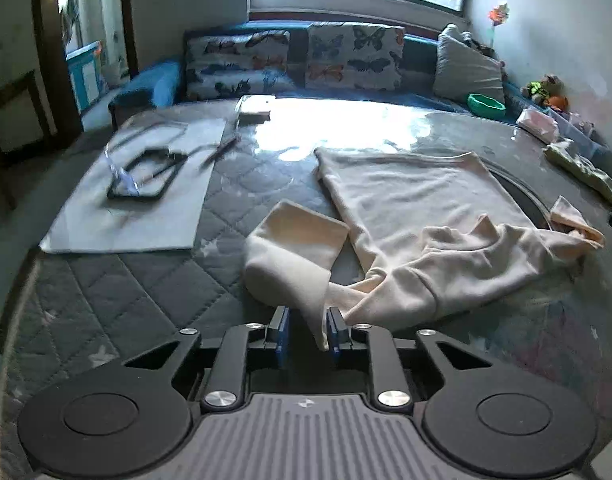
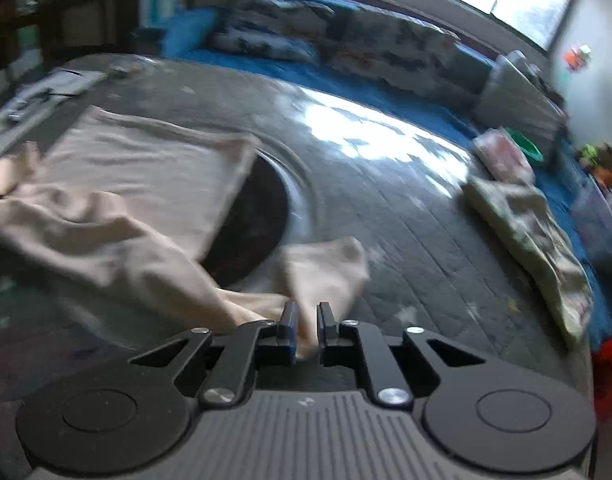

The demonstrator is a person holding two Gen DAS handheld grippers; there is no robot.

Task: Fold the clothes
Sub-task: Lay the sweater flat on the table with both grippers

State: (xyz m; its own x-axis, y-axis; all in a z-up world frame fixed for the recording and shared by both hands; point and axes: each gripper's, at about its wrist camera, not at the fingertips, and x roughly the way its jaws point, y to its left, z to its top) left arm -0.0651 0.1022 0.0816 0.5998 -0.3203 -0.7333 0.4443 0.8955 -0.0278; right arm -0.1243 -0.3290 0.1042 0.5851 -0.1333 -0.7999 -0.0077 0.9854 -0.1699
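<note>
A cream long-sleeved garment (image 1: 417, 216) lies spread on the grey quilted table (image 1: 118, 288), its body flat and its near part bunched. My left gripper (image 1: 307, 322) is shut on the left sleeve (image 1: 294, 256), which is curled up in a loop in front of the fingers. In the right wrist view the same garment (image 2: 146, 176) lies to the left. My right gripper (image 2: 306, 320) is shut on the other sleeve (image 2: 325, 276), which is lifted and folded back. This view is blurred.
A white board (image 1: 134, 200) with a black frame and cables lies at the left. A folded greenish cloth (image 2: 525, 232) and a pink packet (image 2: 501, 156) sit at the right. A sofa with butterfly cushions (image 1: 290, 60) and a green bowl (image 1: 485, 105) are behind the table.
</note>
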